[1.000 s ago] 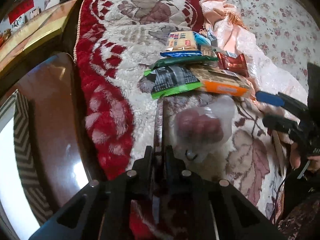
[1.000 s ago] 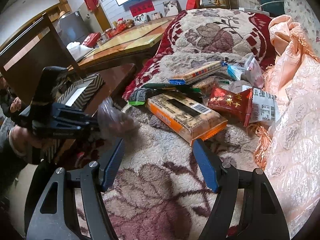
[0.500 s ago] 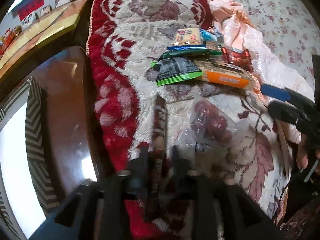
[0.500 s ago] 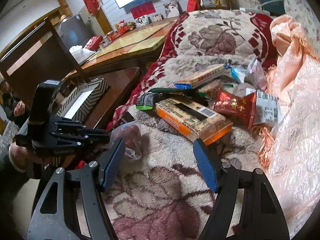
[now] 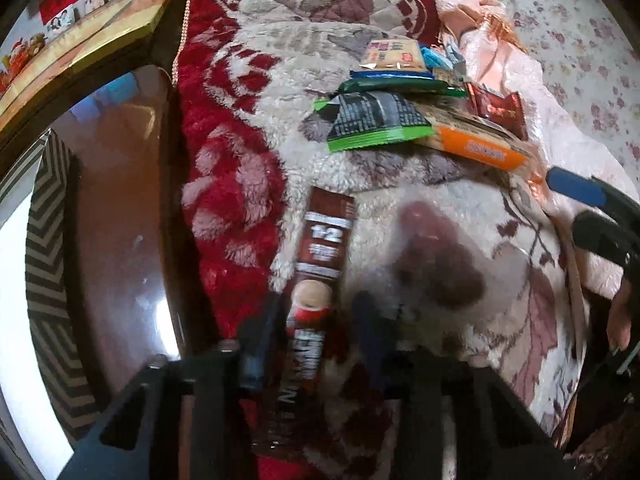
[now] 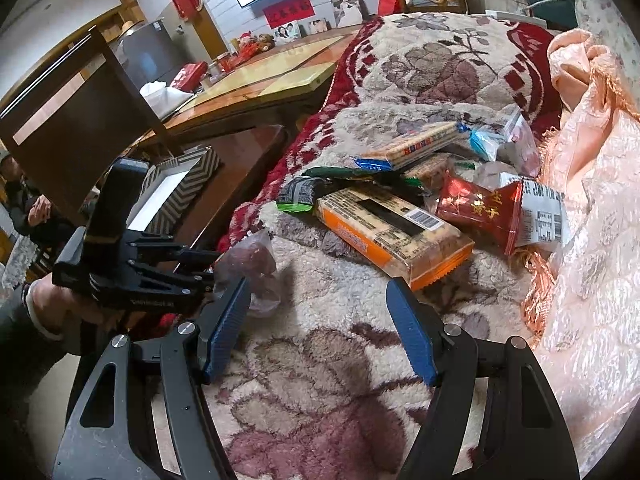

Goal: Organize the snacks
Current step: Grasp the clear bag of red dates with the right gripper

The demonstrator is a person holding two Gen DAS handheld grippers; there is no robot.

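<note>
Since a second ago, the clear bag of reddish fruit is lying released on the plush blanket. The left gripper is now straddling a long brown coffee stick sachet, printed white, lying flat; its jaws have just been narrowing around it, blurred, so we cannot tell whether they grip. The right gripper is hovering, jaws wide, empty.

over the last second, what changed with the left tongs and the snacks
The left tongs opened off the brown stick packet, which now lies on the blanket between the fingers; the jaws have just been closing again. The clear bag of red snacks dropped onto the blanket beside it. The right tongs stayed open, and the snack pile is unmoved.
</note>
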